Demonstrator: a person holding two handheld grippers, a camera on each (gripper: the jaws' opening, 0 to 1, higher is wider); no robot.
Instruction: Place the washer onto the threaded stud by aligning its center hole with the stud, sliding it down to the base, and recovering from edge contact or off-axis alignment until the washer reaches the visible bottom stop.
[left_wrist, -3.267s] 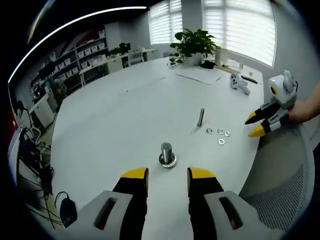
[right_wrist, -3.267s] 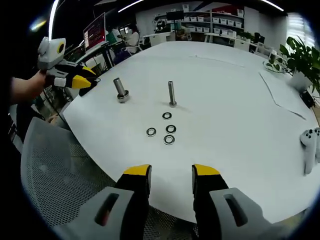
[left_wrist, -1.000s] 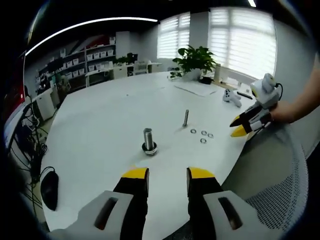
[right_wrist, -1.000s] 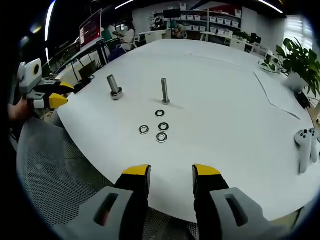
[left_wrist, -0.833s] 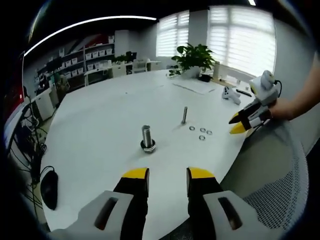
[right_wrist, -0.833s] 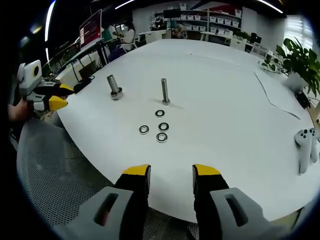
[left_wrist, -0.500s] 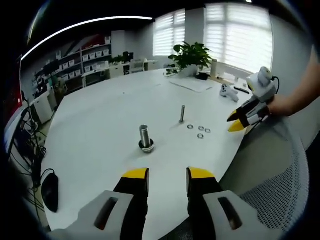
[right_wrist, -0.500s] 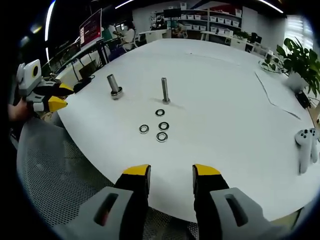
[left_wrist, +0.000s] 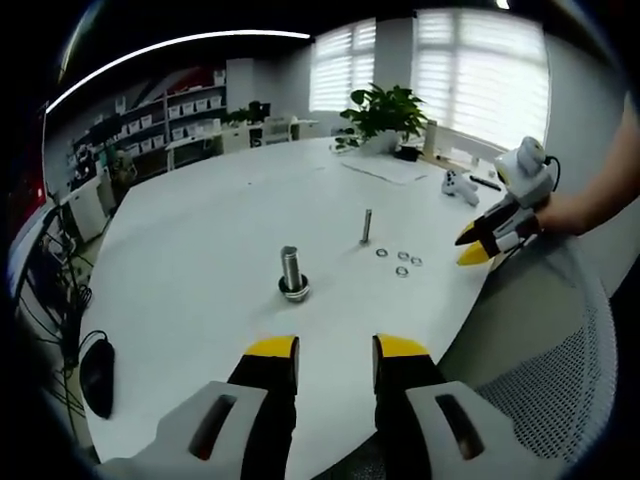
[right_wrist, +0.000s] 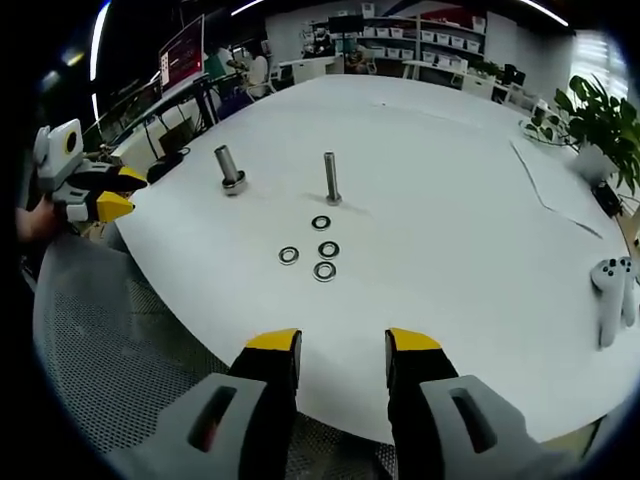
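Observation:
Several steel washers (right_wrist: 324, 270) lie loose on the white round table (right_wrist: 450, 240), just in front of a thin upright threaded stud (right_wrist: 331, 179). A thicker stud (right_wrist: 230, 168) with a ring at its base stands to its left. My right gripper (right_wrist: 343, 342) hovers off the table's edge, open and holding nothing. In the left gripper view the thick stud (left_wrist: 291, 273) is nearest, with the thin stud (left_wrist: 366, 227) and the washers (left_wrist: 400, 271) beyond it. My left gripper (left_wrist: 336, 348) is open and holds nothing, well short of the studs. The right gripper (left_wrist: 472, 247) shows at the table's rim.
A mesh chair back (right_wrist: 110, 340) sits below the table edge, by the left gripper (right_wrist: 110, 192). A white controller (right_wrist: 610, 290), a paper sheet (right_wrist: 560, 190) and a potted plant (right_wrist: 600, 120) occupy the far right. Shelves line the room's back.
Over three seconds both grippers drew back a little from the table. In the last second only slight camera drift shows. Studs and washers stayed put, and both grippers stayed open.

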